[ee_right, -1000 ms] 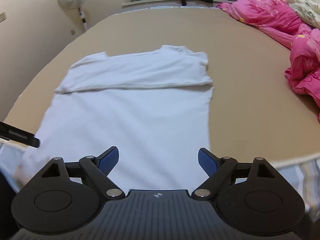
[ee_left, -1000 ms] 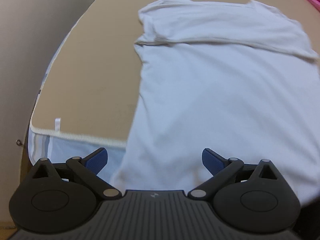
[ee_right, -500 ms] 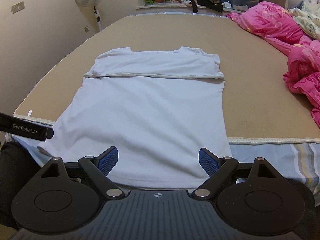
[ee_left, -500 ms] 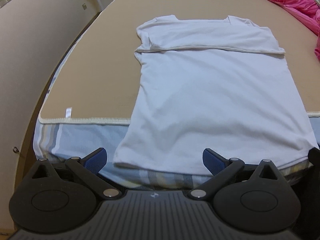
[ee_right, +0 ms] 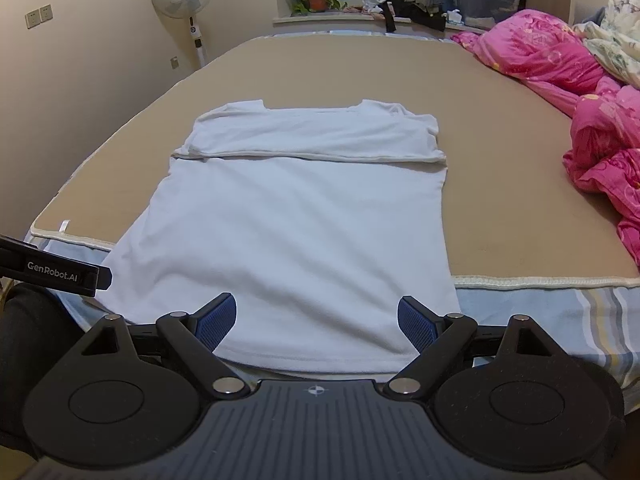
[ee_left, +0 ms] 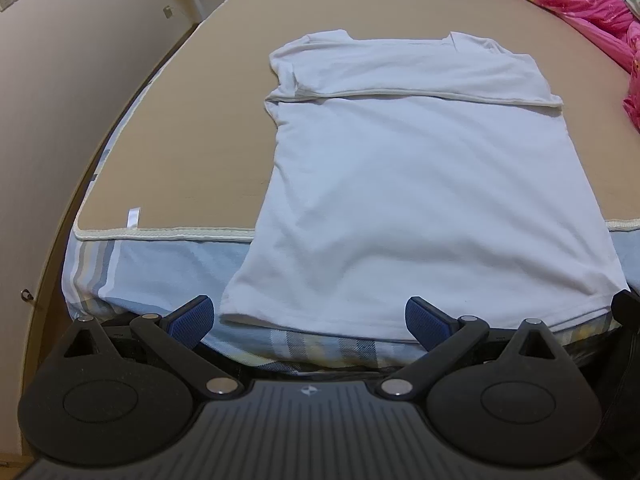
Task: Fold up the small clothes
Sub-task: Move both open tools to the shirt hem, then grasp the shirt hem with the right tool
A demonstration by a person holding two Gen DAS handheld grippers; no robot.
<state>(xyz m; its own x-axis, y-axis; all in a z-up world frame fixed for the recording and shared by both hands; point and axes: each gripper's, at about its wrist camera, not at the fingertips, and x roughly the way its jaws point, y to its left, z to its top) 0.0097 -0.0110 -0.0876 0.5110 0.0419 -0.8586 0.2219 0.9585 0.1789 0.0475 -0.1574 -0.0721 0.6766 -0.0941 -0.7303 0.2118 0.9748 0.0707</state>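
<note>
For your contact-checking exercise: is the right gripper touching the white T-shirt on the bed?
Apart. In the right wrist view, the right gripper hangs open above the white T-shirt; neither blue pad presses the cloth.

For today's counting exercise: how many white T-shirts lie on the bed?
1. The white T-shirt lies flat on the tan bed cover, its hem hanging over the near edge. More could be hidden in the pink bedding.

T-shirt flat on bed mat, hem overhanging near edge; quilt right.
</note>
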